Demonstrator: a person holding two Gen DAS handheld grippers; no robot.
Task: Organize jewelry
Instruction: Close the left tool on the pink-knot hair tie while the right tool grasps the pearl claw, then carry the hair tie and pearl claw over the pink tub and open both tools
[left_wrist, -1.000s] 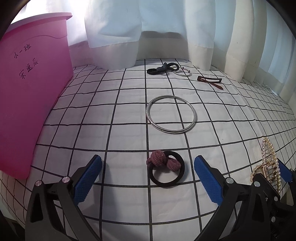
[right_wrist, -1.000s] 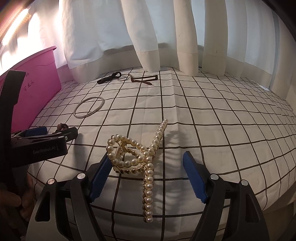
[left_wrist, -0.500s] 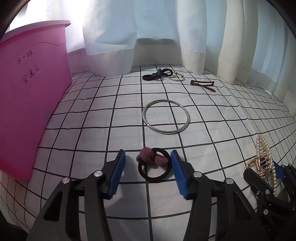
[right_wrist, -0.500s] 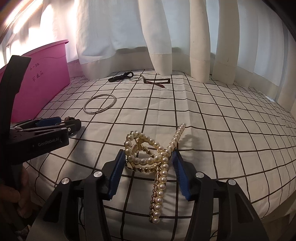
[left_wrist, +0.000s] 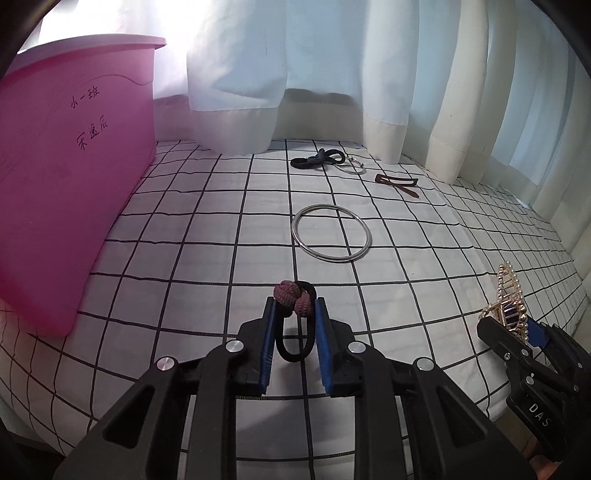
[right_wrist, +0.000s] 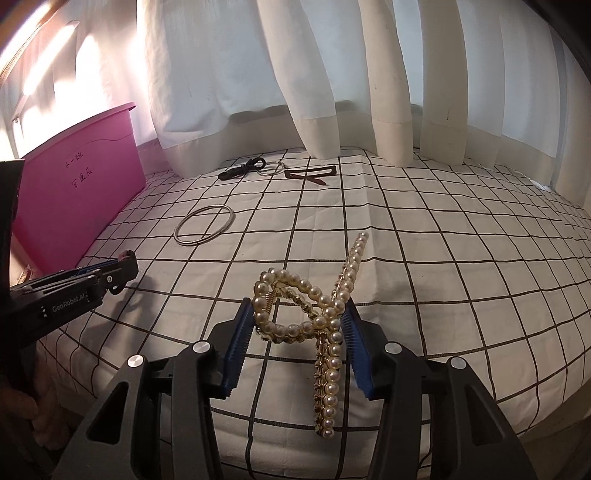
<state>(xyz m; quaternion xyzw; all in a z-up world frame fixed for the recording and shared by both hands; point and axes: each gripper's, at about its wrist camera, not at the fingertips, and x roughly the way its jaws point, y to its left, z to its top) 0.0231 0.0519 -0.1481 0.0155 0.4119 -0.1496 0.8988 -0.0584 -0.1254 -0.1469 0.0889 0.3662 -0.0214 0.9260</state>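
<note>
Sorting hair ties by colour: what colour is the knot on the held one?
Dusty maroon knot on a black band; left wrist view shows it best.

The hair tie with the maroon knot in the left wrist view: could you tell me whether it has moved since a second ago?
Yes. The hair tie lay flat and round on the checked cloth; now the left gripper pinches it narrow and has raised it off the cloth.

Both views are backlit by daylight through the white curtains, which is blown out at upper left. Soft shadows are cast toward the camera on the checked cloth. Grid lines are bowed by fisheye distortion, corners are vignetted black, and focus is kept sharp.
</note>
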